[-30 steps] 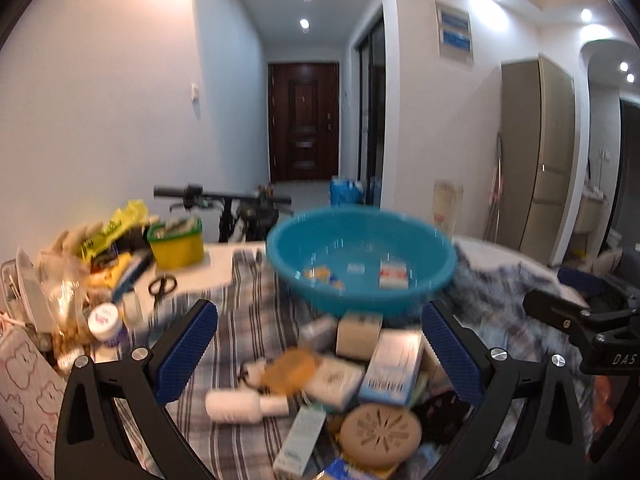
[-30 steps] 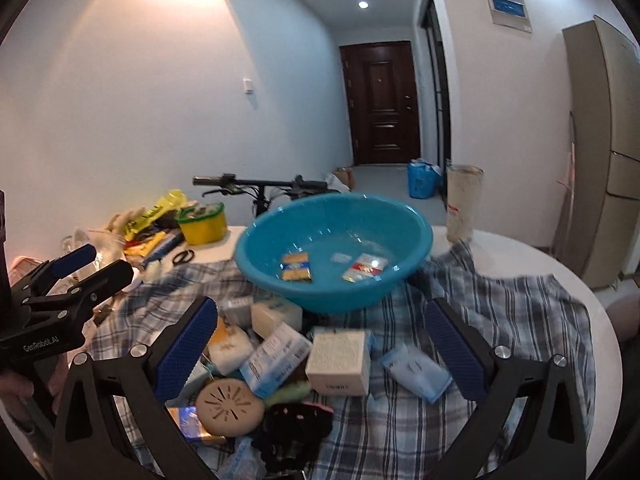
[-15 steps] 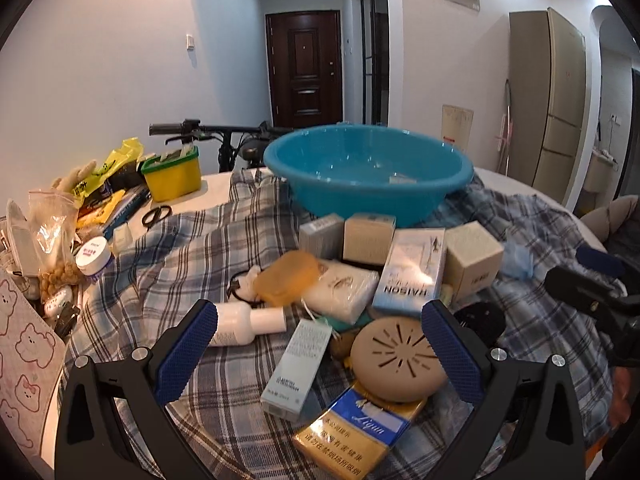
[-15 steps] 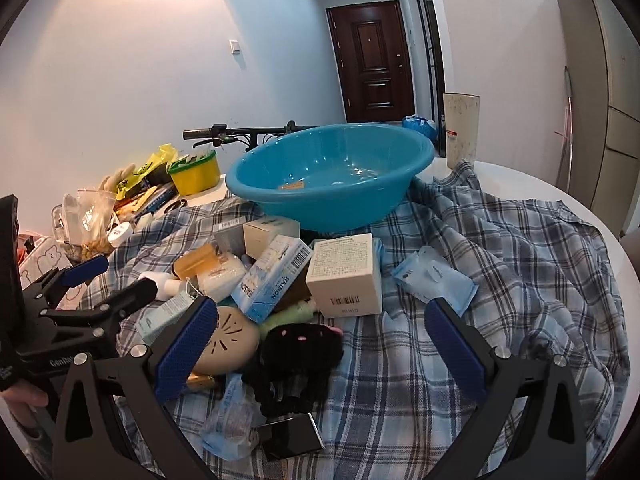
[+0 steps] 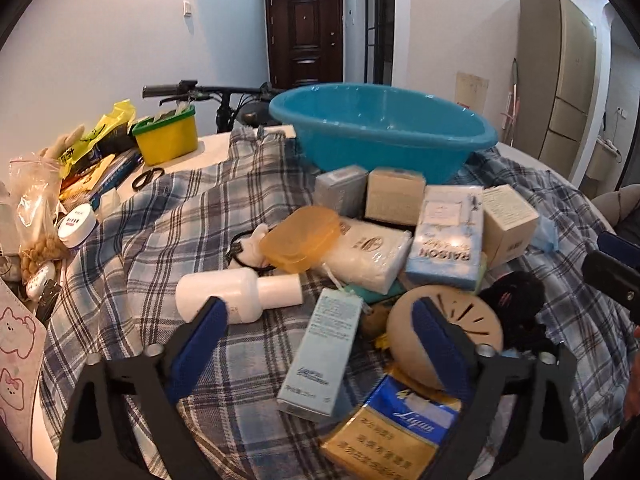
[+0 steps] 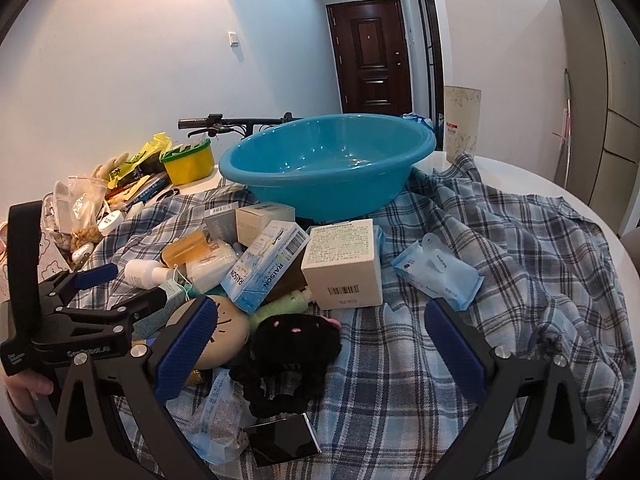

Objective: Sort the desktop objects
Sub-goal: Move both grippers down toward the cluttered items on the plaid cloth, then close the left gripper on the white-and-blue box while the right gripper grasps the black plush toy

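Your left claw [image 5: 320,330] is spread wide over the pale blue tube box [image 5: 326,354], gripping nothing. Your right claw [image 6: 320,332] is also spread, above the black plush [image 6: 294,338]. The pile sits on the plaid cloth [image 6: 500,240], near the blue basin [image 6: 326,164].

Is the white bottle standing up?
No, the white bottle lies on its side on the plaid cloth, its cap pointing toward the pile of boxes.
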Motion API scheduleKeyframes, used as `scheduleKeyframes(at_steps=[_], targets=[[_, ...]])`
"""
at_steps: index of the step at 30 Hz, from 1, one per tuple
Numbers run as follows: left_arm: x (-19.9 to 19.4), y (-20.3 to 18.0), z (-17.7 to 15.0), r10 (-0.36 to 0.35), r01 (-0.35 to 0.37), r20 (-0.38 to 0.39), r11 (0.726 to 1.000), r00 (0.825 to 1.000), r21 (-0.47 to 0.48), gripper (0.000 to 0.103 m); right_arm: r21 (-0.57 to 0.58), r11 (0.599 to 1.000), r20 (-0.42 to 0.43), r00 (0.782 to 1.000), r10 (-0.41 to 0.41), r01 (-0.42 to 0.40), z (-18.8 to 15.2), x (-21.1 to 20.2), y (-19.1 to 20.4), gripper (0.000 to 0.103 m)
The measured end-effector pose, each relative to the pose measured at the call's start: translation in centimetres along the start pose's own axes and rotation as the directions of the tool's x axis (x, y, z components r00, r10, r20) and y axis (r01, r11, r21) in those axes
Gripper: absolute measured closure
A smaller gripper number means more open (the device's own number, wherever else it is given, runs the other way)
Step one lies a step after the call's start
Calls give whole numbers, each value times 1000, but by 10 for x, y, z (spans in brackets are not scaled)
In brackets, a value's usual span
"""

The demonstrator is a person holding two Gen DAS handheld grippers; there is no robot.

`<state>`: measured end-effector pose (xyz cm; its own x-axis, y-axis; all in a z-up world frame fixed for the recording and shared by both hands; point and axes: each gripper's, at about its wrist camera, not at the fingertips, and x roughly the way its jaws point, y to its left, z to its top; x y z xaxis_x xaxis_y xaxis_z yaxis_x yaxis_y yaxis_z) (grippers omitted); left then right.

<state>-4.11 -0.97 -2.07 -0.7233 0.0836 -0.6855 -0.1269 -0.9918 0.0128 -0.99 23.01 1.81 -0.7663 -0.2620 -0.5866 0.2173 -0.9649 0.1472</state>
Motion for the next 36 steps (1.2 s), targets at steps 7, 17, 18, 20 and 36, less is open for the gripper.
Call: scheduleKeyframes(at_steps=[7, 17, 18, 20, 36], targets=[[19, 6, -7, -30, 30, -83, 1000, 996, -10, 50, 8, 1000, -23, 1000, 10, -10, -3, 6, -1, 12], [25, 1, -14, -88, 84, -127, 996, 988, -37, 70, 19, 1000, -30, 1000, 5, -4, -4, 10, -3, 12], [23, 2, -14, -91, 87, -120, 995, 989, -42, 70, 22, 1000, -28, 1000, 2, -1, -4, 11, -4, 12], [19, 2, -13, -81, 77, -104, 996, 991, -42, 71, 25, 1000, -26, 1000, -9, 9, -3, 13, -5, 12], [12, 0, -8, -42, 40, -63, 998, 997, -40, 71, -68, 998, -161, 987, -2, -9, -18, 45, 21, 22]])
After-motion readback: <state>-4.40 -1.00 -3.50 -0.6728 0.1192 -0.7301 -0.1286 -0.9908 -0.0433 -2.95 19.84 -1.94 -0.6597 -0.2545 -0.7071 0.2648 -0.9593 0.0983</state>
